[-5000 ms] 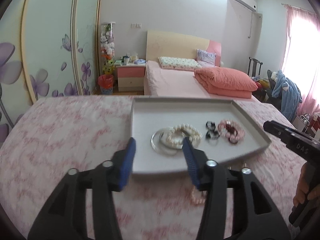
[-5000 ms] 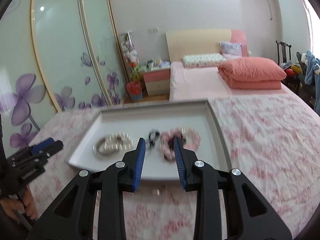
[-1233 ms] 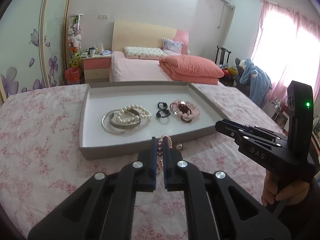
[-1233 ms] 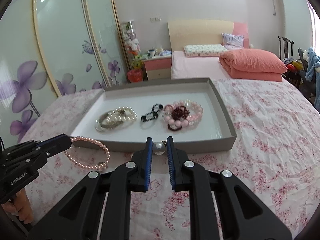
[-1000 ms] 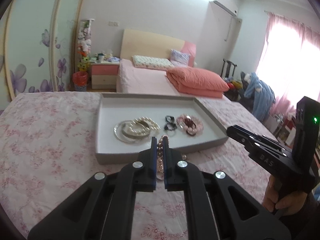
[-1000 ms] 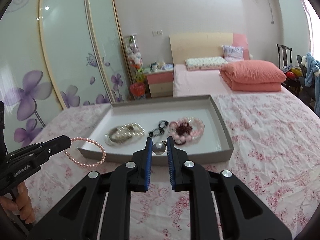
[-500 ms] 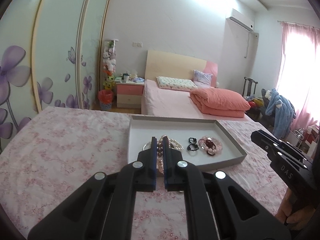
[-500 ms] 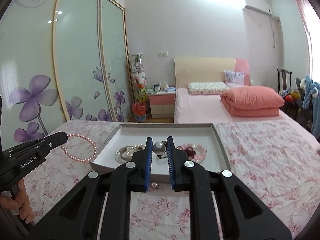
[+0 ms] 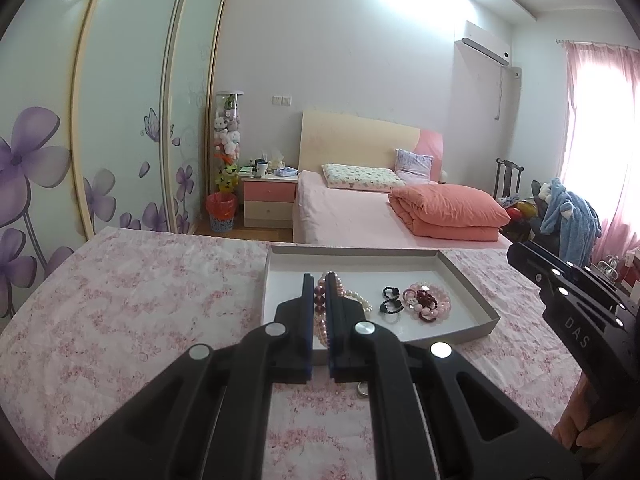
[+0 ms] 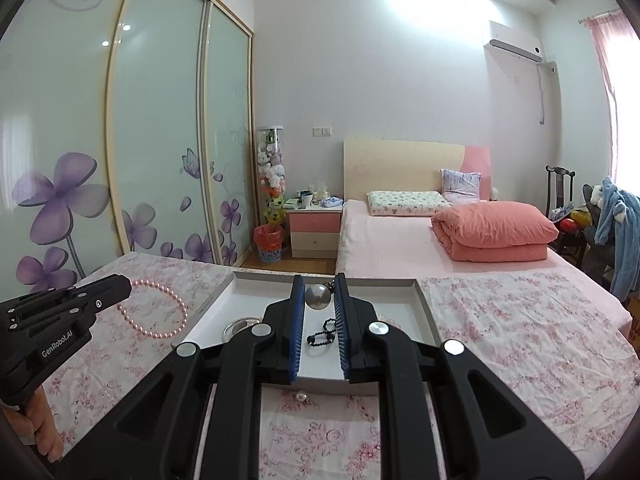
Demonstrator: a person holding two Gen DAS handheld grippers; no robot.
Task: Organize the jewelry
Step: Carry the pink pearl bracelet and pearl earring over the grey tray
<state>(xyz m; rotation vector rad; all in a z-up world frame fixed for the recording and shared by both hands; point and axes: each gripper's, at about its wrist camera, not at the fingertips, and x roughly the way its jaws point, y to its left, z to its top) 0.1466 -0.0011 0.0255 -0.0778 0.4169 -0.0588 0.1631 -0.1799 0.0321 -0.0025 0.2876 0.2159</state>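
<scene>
A grey tray (image 9: 472, 292) lies on the flowered bedspread and holds a white pearl bracelet (image 9: 360, 302), a black bead chain (image 9: 390, 300) and pink bead bracelets (image 9: 428, 300). My left gripper (image 9: 319, 284) is shut on a pink pearl bracelet (image 9: 320, 320), which hangs as a loop in the right wrist view (image 10: 160, 314), raised left of the tray (image 10: 424, 308). My right gripper (image 10: 319, 290) is shut on a silver pearl earring (image 10: 317, 295), held above the tray's near side.
A loose pearl earring (image 10: 301, 397) lies on the bedspread in front of the tray; a small ring (image 9: 362, 389) shows there too. A second bed with an orange quilt (image 10: 496, 232), a nightstand (image 10: 316, 232) and sliding wardrobe doors (image 10: 160, 140) stand behind.
Both grippers closed on jewelry lying in front of the tray and lifted it. Over the last second both have risen and drawn back, so the tray looks smaller and lower.
</scene>
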